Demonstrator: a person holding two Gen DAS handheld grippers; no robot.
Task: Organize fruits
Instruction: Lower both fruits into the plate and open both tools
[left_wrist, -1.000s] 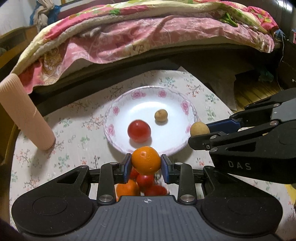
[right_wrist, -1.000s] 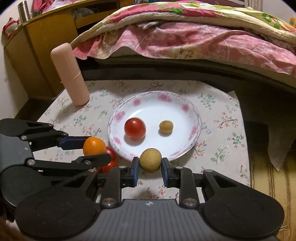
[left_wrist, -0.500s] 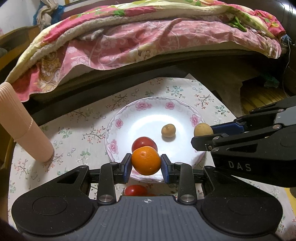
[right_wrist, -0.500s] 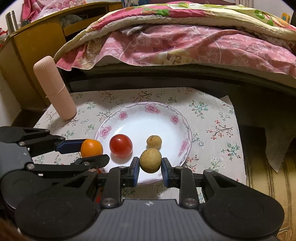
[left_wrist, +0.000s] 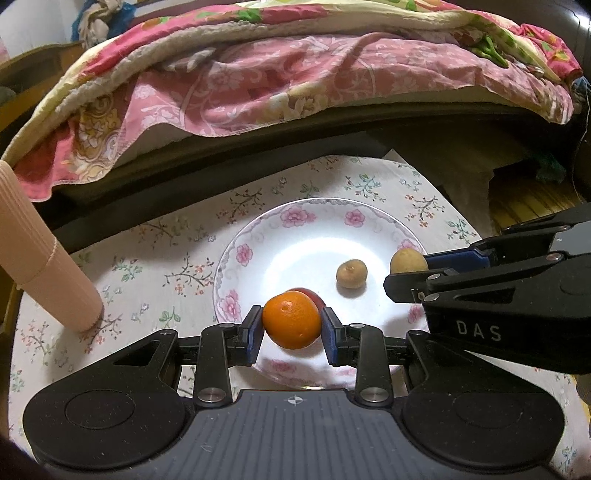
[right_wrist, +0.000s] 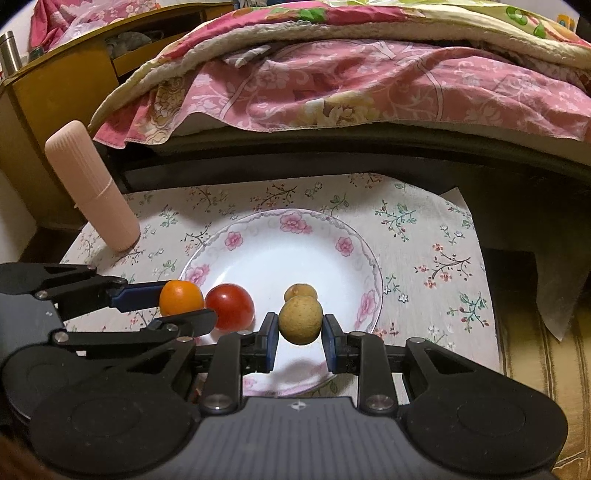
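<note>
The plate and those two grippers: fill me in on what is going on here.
A person is moving fruit onto the floral plate with two handheld grippers. The left gripper is shut on an orange, held over the plate's near left part. The right gripper is shut on a tan round fruit, held over the near right part. A red tomato and a smaller tan fruit already lie in the plate.

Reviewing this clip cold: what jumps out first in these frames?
Two grippers hang over the flowered plate, each holding a fruit: the left gripper an orange, the right gripper a tan-yellow fruit. A red tomato and a small brown fruit lie on the plate; a pink quilt fills the background.
</note>
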